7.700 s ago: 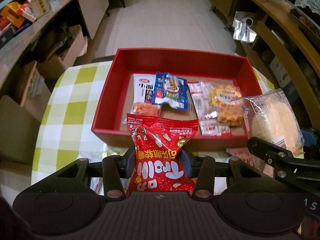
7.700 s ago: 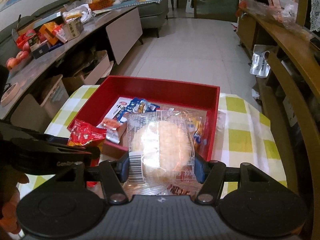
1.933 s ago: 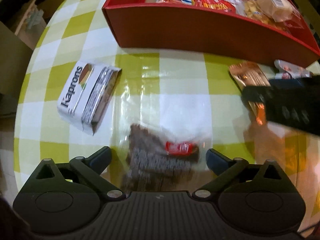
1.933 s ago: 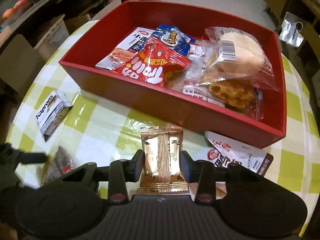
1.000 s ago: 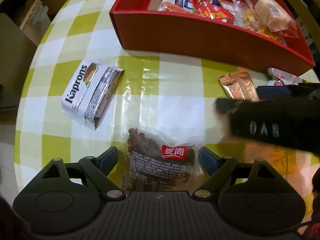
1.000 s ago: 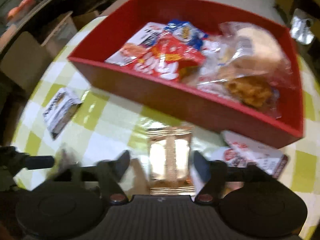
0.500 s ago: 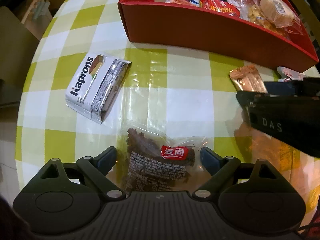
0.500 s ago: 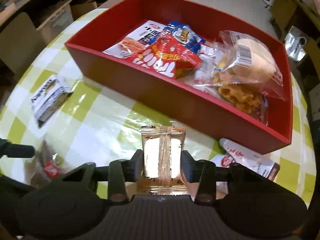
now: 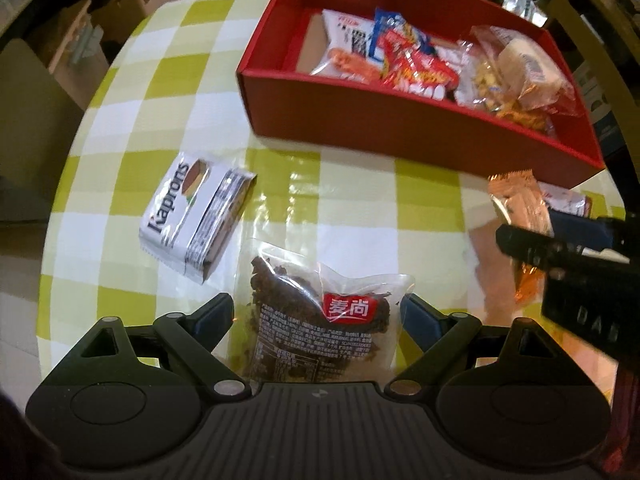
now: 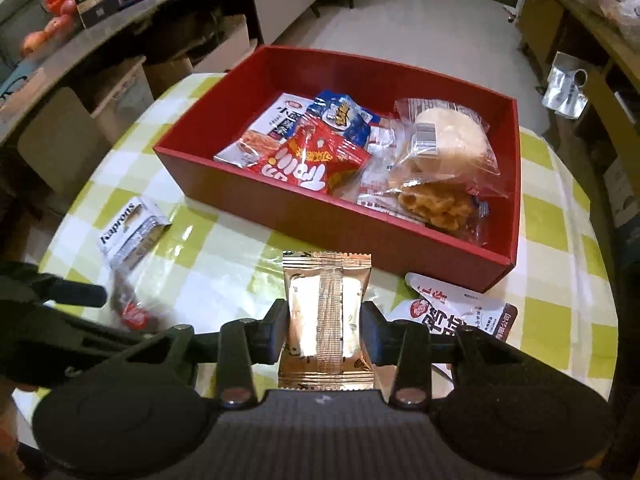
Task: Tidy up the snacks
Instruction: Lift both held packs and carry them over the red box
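Right hand-held gripper [image 10: 323,330] is clamping the gold packet [image 10: 326,320] mid-body — light, crinkly, slippery; left hand-held gripper [image 9: 316,314] is gaping around the clear jerky bag [image 9: 320,312], red box [image 10: 460,256] at 12 o'clock.

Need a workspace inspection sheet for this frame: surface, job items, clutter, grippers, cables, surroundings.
Surface: round table under a yellow-green and white checked cloth with a glossy cover.
Job's things: red box holds several snack packets. Outside it on the table: white Kaprons pack, clear dark snack bag, white pouch with red print.
Clutter: nothing seen on the table beyond the snacks.
Grippers: left gripper open, fingers either side of the dark snack bag. Right gripper shut on the gold packet, short of the box.
Cables: nothing seen.
Surroundings: cluttered counter and cardboard boxes on the left, wooden shelving on the right, tiled floor beyond.
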Demonstrator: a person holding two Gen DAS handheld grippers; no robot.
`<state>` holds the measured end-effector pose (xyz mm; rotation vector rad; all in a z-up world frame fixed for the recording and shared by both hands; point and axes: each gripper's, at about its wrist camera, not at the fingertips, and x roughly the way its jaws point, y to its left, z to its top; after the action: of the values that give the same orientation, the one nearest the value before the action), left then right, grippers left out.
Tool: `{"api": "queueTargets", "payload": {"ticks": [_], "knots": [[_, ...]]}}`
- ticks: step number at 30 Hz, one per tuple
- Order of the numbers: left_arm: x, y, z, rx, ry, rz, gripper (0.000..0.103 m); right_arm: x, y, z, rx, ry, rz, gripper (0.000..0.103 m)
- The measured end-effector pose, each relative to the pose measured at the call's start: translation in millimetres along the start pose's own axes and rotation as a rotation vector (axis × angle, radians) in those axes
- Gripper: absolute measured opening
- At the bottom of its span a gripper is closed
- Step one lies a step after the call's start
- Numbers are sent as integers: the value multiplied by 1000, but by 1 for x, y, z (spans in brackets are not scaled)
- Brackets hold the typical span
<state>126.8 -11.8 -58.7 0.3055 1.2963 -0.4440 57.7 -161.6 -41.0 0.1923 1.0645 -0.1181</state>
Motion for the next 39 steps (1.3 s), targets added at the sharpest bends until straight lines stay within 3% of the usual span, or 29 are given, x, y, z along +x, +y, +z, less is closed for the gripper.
{"api": "queueTargets", "payload": {"ticks": [11, 39], "knots": [[-12, -18, 11, 20, -57, 45, 92, -16, -8, 4, 6, -55, 8, 46], [-29, -48, 50, 29, -159, 50, 92, -36, -42, 28, 95, -163, 11, 46]]}}
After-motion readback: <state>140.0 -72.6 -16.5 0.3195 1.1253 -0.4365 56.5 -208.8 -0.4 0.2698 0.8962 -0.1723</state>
